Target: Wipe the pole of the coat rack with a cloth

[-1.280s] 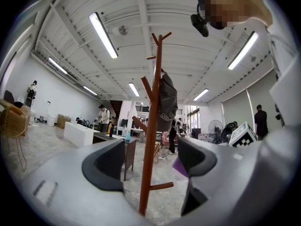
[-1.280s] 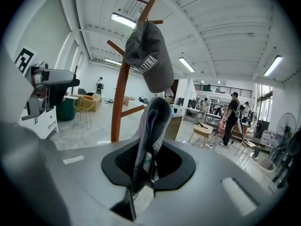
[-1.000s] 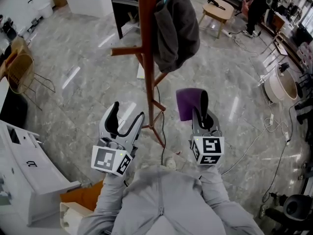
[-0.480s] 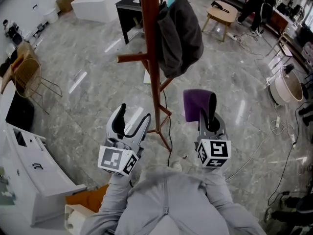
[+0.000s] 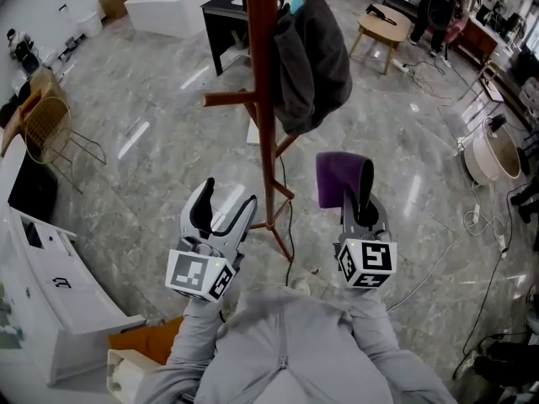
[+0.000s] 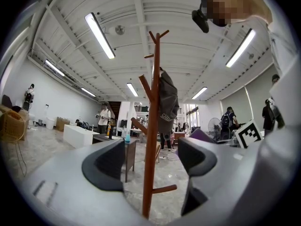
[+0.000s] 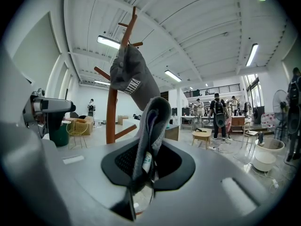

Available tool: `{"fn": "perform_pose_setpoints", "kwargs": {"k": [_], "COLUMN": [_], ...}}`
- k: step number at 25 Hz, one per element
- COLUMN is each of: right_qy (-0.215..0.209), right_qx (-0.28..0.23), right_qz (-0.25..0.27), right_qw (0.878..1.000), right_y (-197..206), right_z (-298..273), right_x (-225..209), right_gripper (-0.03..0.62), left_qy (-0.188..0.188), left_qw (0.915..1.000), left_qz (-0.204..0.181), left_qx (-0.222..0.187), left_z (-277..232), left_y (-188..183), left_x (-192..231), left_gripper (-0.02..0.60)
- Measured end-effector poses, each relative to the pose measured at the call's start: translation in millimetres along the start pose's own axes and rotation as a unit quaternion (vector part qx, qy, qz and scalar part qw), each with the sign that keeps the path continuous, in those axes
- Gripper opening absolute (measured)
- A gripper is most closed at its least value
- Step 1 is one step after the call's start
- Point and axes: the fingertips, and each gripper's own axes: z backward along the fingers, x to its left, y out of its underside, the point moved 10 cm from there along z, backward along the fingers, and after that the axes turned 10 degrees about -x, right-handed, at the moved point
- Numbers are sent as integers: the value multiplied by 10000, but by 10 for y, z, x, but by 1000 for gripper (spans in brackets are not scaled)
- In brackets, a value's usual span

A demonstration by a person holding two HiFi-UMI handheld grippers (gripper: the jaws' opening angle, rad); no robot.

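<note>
Lower right of centre, the right gripper (image 5: 360,194) is pinched shut on a folded purple cloth (image 5: 334,179). The left gripper (image 5: 226,204) is spread wide. The red-brown wooden coat-rack pole (image 5: 264,99) rises between them at mid-frame, untouched.

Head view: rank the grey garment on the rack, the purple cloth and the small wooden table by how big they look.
1. The grey garment, clearly the largest.
2-3. The purple cloth and the small wooden table look about alike. The cloth is much nearer the camera, so I won't rank the two.
</note>
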Motion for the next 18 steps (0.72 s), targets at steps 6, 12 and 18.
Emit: {"fn": "perform_pose_setpoints", "kwargs": {"k": [6,12,18], "right_qy": [-10,5,30], "right_qx": [-40,-50,-61], "right_qz": [53,115,160], "right_qw": [10000,9999,9998], "right_y": [-20,-45,-48], "right_z": [33,59,86], "right_x": [14,7,10], "right_gripper": [52,52,51], "left_qy": [-43,-62,-64], "left_qw": [10000,10000,10000], "left_qz": [4,16,27], "left_qx": [-12,-20,-34], "left_z": [41,43,58], "left_y": [4,-6,5], "left_x": [8,-1,1], "left_gripper": [380,380,380]}}
